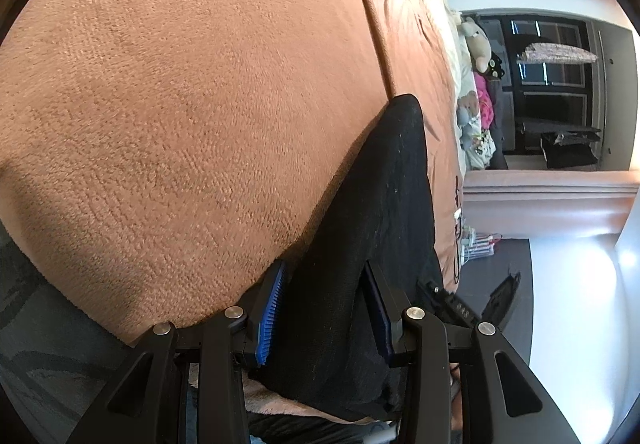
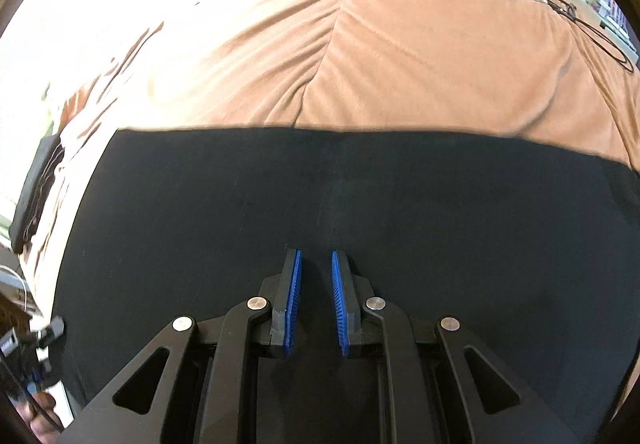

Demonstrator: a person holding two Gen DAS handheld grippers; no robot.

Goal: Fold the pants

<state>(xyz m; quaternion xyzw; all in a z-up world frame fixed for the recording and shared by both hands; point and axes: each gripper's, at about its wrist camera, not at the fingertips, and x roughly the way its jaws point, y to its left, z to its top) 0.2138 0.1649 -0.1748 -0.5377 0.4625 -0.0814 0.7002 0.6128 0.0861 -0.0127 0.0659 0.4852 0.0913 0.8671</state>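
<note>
- Black cloth fills the lower middle of the left wrist view: the pants (image 1: 360, 244) run as a long dark strip across the brown fleece blanket (image 1: 180, 103) on the bed, laid out flat, we judge, so that a fold can be made cleanly.
- Our left hand-held gripper (image 1: 324, 308) stands part open, with the near end of the pants between its blue pads (image 1: 272, 316). Cloth lies in the gap, but we cannot tell whether the pads press on it; the spread looks too wide for a firm pinch on thin fabric. We judge it waits there to steady that end or to take it up.
- Off to the right of that view, soft toys (image 1: 476, 43) sit by the bed's far side, well apart from the work.
- From the right wrist view, the pants (image 2: 320, 203) spread wide and smooth below us, their far edge straight against the blanket (image 2: 400, 43).
- Our right hand-held gripper (image 2: 316, 300) hangs over the middle of the cloth, its pads close together with a narrow slit left and nothing visibly caught between them. Whether the tips touch the fabric we cannot tell.
- A black cable (image 2: 560, 11) lies on the blanket at the far right, clear of the pants.
</note>
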